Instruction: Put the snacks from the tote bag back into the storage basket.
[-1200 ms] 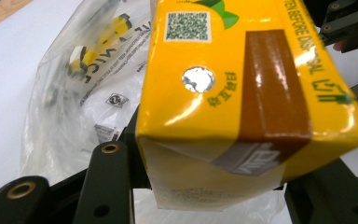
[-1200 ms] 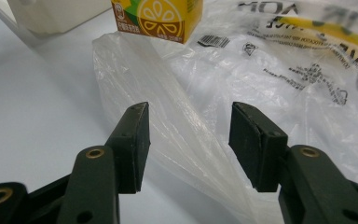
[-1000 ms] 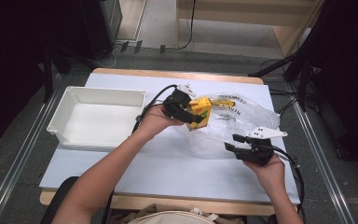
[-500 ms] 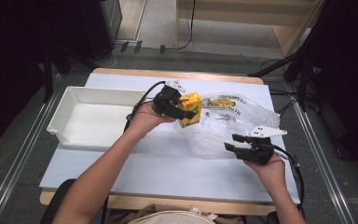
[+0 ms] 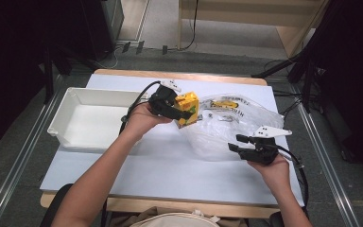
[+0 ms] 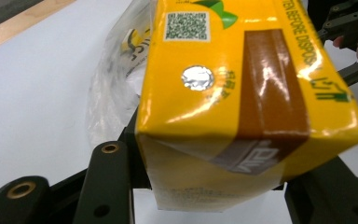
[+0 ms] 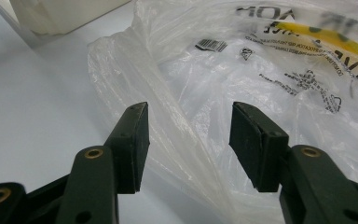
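yellow juice carton (image 5: 187, 108) pinched in the left gripper (image 5: 174, 109), jaws pressing its sides, foil straw hole (image 6: 197, 77) facing the camera. carton riding above the table (image 5: 170, 161), just off the left edge of the clear plastic bag (image 5: 231, 120); over the last second it has been moving left, away from the bag and toward the white tray (image 5: 92, 120). probably a bag-to-tray transfer, carton not yet over the tray. right gripper (image 5: 238, 143) holding its place at the bag's near edge, jaws spread, gripping nothing.
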`<move>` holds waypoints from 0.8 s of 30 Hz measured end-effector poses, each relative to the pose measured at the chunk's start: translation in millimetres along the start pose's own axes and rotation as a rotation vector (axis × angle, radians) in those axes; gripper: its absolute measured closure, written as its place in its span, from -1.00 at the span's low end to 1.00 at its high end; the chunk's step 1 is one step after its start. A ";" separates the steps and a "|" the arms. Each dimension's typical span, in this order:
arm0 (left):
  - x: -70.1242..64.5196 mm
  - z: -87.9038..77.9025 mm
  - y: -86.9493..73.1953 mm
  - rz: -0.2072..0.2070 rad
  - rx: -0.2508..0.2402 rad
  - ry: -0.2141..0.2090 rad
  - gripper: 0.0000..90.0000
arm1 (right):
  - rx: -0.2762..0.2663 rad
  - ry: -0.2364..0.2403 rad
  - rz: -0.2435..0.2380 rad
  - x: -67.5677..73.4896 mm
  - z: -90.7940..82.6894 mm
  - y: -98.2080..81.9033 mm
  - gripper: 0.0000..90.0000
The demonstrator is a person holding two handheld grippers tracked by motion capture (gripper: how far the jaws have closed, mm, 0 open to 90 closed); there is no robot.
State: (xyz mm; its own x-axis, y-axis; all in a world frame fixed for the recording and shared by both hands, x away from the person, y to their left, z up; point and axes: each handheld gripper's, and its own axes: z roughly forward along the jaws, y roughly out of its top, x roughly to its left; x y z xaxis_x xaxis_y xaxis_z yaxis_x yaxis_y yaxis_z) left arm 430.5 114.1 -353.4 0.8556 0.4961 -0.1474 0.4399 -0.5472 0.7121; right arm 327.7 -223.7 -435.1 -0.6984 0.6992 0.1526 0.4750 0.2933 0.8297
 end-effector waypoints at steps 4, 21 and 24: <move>2.1 -6.7 -1.5 -0.013 -0.004 0.005 0.14 | -0.001 0.004 0.003 -1.8 1.6 0.7 0.08; 17.2 -32.3 -9.0 -0.060 -0.012 0.039 0.14 | -0.002 0.018 0.007 -3.7 4.8 2.3 0.07; 18.2 -36.5 -8.8 -0.057 -0.015 0.044 0.14 | 0.004 0.020 0.007 -4.2 5.0 2.0 0.07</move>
State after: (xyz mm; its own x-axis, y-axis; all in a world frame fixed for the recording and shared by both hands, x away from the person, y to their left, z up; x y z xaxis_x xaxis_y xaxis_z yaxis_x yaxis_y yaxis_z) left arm 432.2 152.6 -337.2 0.8165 0.5554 -0.1578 0.4830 -0.5072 0.7138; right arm 334.3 -222.8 -436.7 -0.7057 0.6880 0.1694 0.4822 0.2912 0.8262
